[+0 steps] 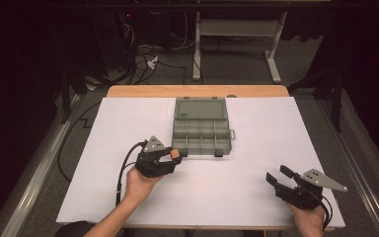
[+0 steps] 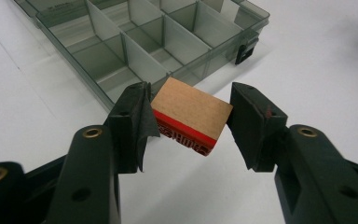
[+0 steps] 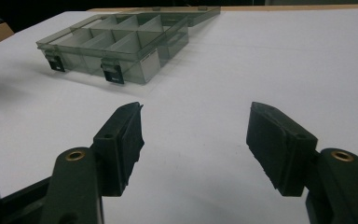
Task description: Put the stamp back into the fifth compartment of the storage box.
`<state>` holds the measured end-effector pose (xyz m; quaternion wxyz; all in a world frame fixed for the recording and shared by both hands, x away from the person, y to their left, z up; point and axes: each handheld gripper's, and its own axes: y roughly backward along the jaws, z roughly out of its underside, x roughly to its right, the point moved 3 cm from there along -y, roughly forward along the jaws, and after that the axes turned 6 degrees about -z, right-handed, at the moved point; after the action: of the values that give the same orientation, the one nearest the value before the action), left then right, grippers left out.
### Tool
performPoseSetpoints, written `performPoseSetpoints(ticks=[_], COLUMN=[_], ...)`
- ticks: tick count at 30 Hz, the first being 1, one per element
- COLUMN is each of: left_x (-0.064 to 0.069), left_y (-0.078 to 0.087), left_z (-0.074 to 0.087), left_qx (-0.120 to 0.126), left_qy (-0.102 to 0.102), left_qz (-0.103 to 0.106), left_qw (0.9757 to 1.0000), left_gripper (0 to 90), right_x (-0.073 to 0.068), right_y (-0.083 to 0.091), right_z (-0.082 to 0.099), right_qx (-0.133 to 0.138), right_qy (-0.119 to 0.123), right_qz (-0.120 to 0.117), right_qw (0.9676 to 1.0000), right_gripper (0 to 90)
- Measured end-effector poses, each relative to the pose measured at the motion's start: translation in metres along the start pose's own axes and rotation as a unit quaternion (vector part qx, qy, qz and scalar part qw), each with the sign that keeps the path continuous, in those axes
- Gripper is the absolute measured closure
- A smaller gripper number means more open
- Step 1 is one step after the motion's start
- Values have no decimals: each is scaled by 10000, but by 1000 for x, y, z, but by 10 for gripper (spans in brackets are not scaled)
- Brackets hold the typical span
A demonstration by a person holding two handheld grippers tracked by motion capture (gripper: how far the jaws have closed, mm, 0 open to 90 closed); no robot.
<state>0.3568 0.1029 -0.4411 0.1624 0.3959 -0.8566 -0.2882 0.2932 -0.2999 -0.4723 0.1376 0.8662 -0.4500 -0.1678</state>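
Note:
A small wooden stamp block [image 2: 190,112] with a red rubber underside hangs a little above the white table. My left gripper [image 2: 191,95] is shut on it, a pad pressing on each side. In the high view that gripper [image 1: 173,157] and the stamp [image 1: 176,153] sit just off the front left corner of a grey see-through organizer box [image 1: 201,147]. The box's compartments look empty, and its lid [image 1: 200,108] lies open at the back. My right gripper [image 1: 276,174] rests low near the table's front right, open with nothing between its pads [image 3: 127,135].
A white sheet [image 1: 256,128] covers the wooden table, whose bare edge [image 1: 197,91] shows at the back. The box [image 3: 121,46] has two dark latches on its front wall. Cables and a desk frame stand on the floor beyond.

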Motion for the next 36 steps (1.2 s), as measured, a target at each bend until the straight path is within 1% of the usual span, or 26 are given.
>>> performPoseSetpoints(ticks=[3, 6, 8, 11, 13, 15, 18, 22, 24, 28, 32, 36], left_x=[-2, -4, -6, -6, -6, -7, -10, -14, -15, -16, -17, -17], left_y=[-2, -4, -6, -7, -7, -9, -12, -15, -17, -20, -22, -23], left_z=[-3, -6, -7, -10, -12, -14, -15, -15, -15, -16, -19, -24], left_qx=[1, 32, 1, 11, 5, -2, 5, -37, -39, -14, -46, -30], left_qy=[-8, 60, 77, 54, -11, -30, 34, 61, 118, 155, 125, 85], left_qz=[-25, -12, -14, -61, -97, -121, -154, -177, -117, -127, -159, -184], left_qw=[10000, 10000, 10000, 10000, 10000, 9999, 9999, 9998, 9999, 9998, 9998, 9998], left_gripper=[493, 493, 493, 493, 493, 493, 493, 493, 493, 493, 493, 493], right_x=[0, 0, 1, 1, 1, 1, 0, 1, 1, 1, 1, 1], right_y=[0, 0, 0, 0, 0, 0, 0, 0, 1, 0, 0, 0], right_z=[0, 0, 0, 0, 0, 0, 0, 0, 0, 0, 0, 0], right_qx=[11, 10, 11, 9, 12, 10, 12, 7, 8, -6, -21, -18], right_qy=[4, 3, 2, 3, 0, 1, 6, 3, 12, -16, 7, -7], right_qz=[4, 6, 6, 6, 6, 5, 3, 1, 7, 7, 2, 5], right_qw=[10000, 10000, 10000, 10000, 10000, 10000, 10000, 10000, 10000, 10000, 10000, 10000], right_gripper=[360, 360, 359, 360, 360, 360, 360, 360, 360, 360, 360, 360])
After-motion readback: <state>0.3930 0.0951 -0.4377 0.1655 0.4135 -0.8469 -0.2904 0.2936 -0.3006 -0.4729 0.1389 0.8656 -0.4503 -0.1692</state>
